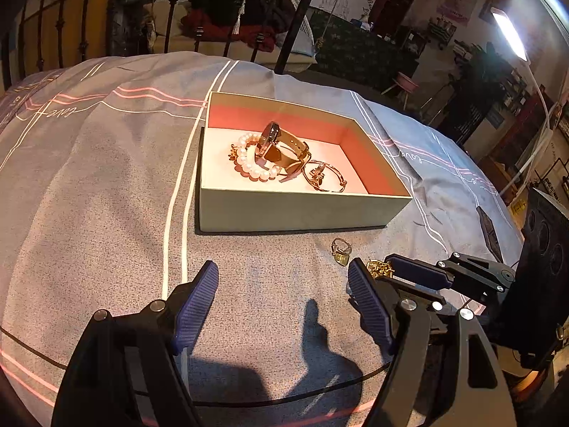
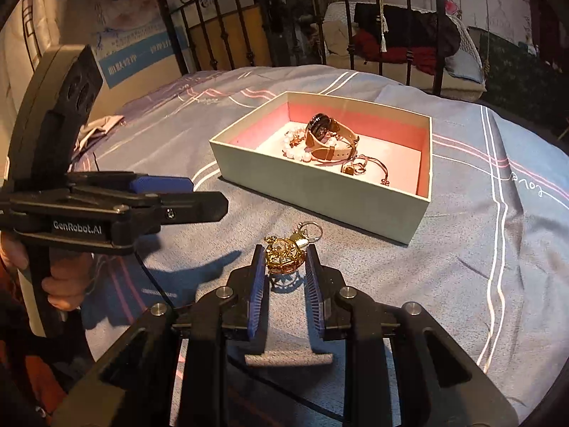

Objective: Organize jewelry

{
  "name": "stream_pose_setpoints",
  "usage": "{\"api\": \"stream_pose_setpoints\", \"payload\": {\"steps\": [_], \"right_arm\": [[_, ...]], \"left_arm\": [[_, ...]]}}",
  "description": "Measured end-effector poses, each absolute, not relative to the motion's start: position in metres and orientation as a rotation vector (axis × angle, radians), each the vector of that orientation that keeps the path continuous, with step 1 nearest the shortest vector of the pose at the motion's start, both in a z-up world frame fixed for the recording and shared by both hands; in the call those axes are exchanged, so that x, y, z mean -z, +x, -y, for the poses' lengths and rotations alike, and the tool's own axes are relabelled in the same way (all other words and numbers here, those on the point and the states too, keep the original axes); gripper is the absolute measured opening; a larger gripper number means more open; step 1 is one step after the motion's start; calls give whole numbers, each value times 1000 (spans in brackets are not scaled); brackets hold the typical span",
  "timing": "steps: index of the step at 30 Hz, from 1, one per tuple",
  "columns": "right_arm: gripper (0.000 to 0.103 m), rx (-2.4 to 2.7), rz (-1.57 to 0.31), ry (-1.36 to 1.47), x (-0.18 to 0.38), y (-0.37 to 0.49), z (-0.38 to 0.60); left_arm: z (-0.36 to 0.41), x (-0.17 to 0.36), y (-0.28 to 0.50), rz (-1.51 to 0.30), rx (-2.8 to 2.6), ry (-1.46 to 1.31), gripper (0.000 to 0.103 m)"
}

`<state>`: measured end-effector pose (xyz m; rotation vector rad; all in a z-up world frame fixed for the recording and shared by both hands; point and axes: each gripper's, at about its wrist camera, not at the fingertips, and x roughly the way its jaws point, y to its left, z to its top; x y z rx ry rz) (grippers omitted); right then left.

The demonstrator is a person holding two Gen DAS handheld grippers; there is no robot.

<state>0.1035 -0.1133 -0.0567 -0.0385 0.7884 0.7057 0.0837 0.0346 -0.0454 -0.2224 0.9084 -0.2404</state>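
Between my right gripper's (image 2: 285, 261) blue pads, just short of the open box (image 2: 330, 192), sits a round gold openwork brooch (image 2: 284, 256); jaws narrow, closed on its rim from both sides. My left gripper (image 1: 282, 284) hangs wide apart over the bedspread (image 1: 106, 195), holding nothing. A gold ring (image 1: 341, 249) lies loose near the box front. Judgement: brooch is light, stiff, thin filigree, likely bendable and slippery, so rim-to-rim grip is best. Its face looks tilted up toward the camera; being round, no clear long axis, though a loop seems to point boxward, hard to tell. Watch (image 2: 325, 135), pearl bracelet (image 1: 252, 158) and bangle (image 1: 325, 176) already boxed.
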Motion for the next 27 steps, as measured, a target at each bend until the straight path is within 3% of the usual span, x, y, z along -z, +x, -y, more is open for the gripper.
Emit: {"api": "stream_pose_setpoints", "payload": {"steps": [7, 22, 27], "right_arm": [[26, -601, -811, 43, 64, 117, 130], [26, -682, -926, -142, 80, 153, 83], [20, -694, -856, -124, 68, 140, 88]], "left_arm": [[-43, 48, 83, -921, 219, -234, 73], [-32, 59, 69, -949, 255, -176, 73], [-33, 61, 68, -957, 252, -180, 73]]}}
